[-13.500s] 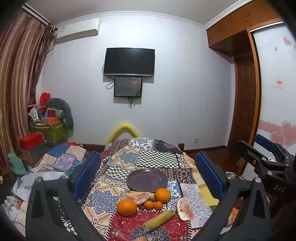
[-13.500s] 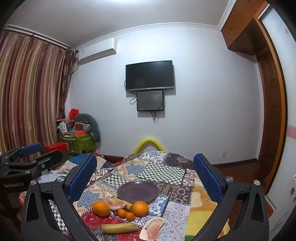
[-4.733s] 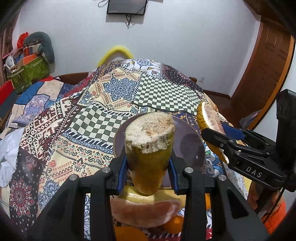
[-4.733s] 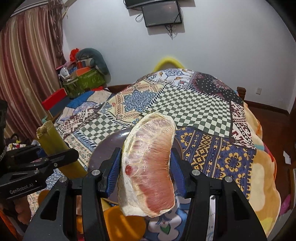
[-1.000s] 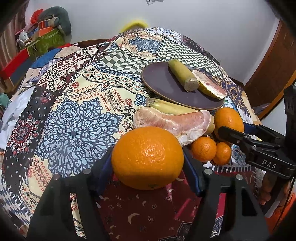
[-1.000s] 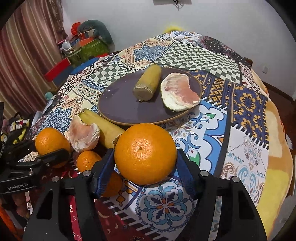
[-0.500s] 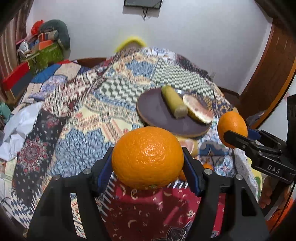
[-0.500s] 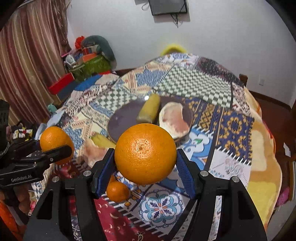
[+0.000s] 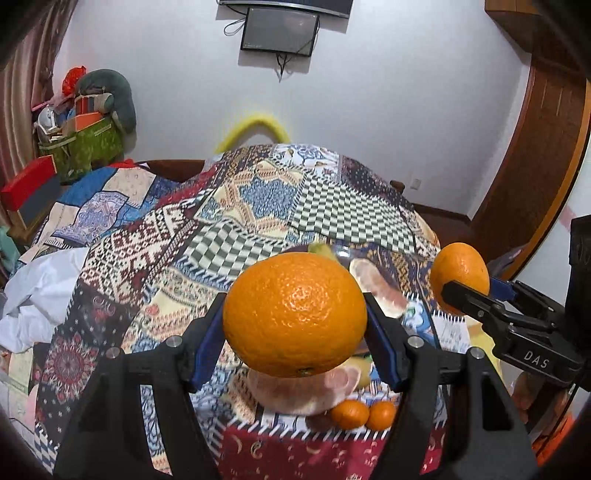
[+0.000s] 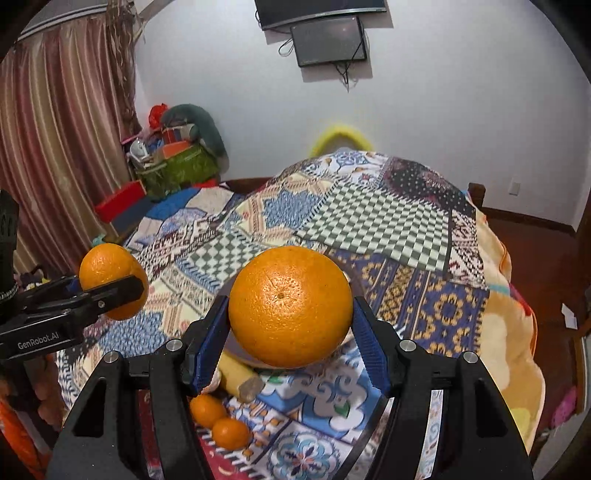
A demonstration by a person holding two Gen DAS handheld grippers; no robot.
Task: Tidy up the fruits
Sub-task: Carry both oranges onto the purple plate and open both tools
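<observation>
The left claw (image 9: 295,314) is clamped on a large orange (image 9: 294,314), blue pads pressing both flanks. The right claw (image 10: 290,314) grips a second large orange (image 10: 290,307) the same way. Each claw also appears at the edge of the other view, with its orange between the fingers.

Change: one second ago both oranges sat low against the quilt-covered counter (image 9: 258,206), among the other fruit. Both are now lifted clear of it, and the claws point less steeply down, so the wall screen (image 9: 279,34) is back in frame. Judgement: both picks are complete and the carry toward the plate is the step in hand.

View differences:
- Left wrist view: shows the pomelo piece (image 9: 376,286) lying on the plate, a second peeled pomelo segment (image 9: 306,393) on the counter under the held orange, and two small tangerines (image 9: 364,415) beside it. The plate is almost fully hidden.
- Right wrist view: shows the dark plate (image 10: 236,347) rim behind the orange, a yellow-green stalk piece (image 10: 238,376) on the counter near the rim, and the tangerines below. The plate's contents are hidden here.
</observation>
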